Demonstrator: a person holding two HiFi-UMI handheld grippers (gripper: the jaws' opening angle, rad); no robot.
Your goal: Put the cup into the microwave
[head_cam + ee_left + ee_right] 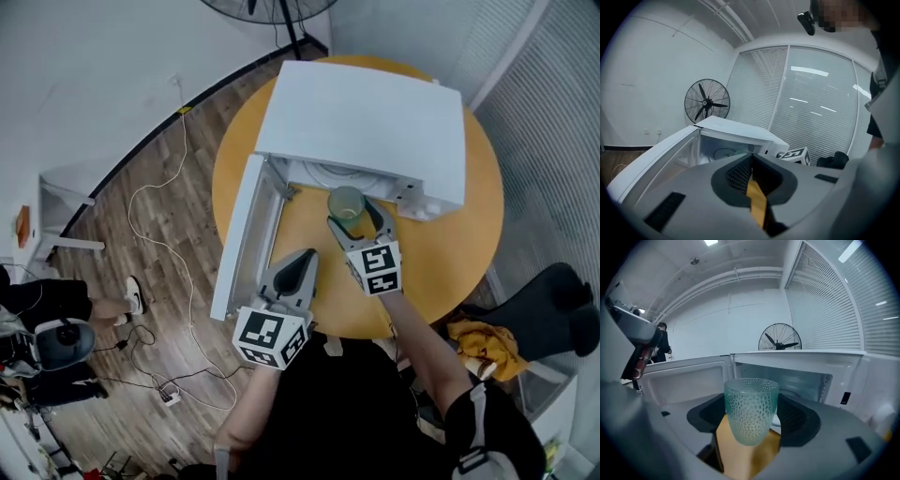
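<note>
A pale green dimpled glass cup (751,409) stands upright between the jaws of my right gripper (752,416), which is shut on it. In the head view the cup (346,202) and right gripper (357,217) hover just in front of the open mouth of the white microwave (375,122). The microwave's door (242,234) is swung open to the left. My left gripper (301,263) sits near the door's inner side, jaws shut with nothing in them. The left gripper view shows the left gripper (751,166) pointing toward the microwave (726,136).
The microwave sits on a round yellow-orange table (469,253). A standing fan (779,340) is behind it. White cables (155,225) lie on the wooden floor at left. A person (661,341) stands far off. A dark chair (553,309) is at right.
</note>
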